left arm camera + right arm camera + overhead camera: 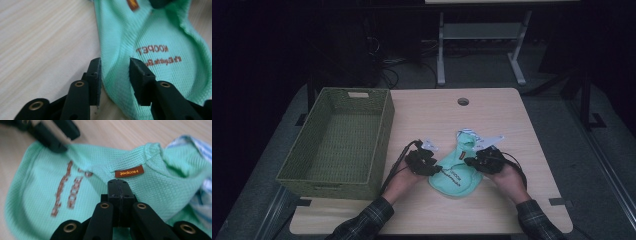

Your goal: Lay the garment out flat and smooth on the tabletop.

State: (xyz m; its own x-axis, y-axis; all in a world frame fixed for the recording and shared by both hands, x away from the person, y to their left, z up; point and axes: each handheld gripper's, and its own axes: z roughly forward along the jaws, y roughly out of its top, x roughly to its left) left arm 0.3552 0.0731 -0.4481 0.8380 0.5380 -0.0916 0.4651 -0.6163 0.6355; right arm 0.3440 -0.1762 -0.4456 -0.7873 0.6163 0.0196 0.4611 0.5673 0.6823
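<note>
A small mint-green mesh garment (454, 172) with orange lettering lies flat on the wooden table (507, 115), between my two hands. My left gripper (432, 169) sits at its left edge. In the left gripper view the jaws (115, 75) stand apart over the garment's hem (160, 37), with cloth lying loose between the pads. My right gripper (472, 161) is at the garment's right side. Its jaws (119, 182) are pressed together on a raised fold of the green cloth (100, 162), just below the orange label (129, 171).
A green woven basket (384, 120) stands at the table's left, its inside bare. A white and blue striped cloth (482, 137) lies just behind the garment, also at the right of the right gripper view (200, 150). A round cable hole (463, 101) is at the far edge.
</note>
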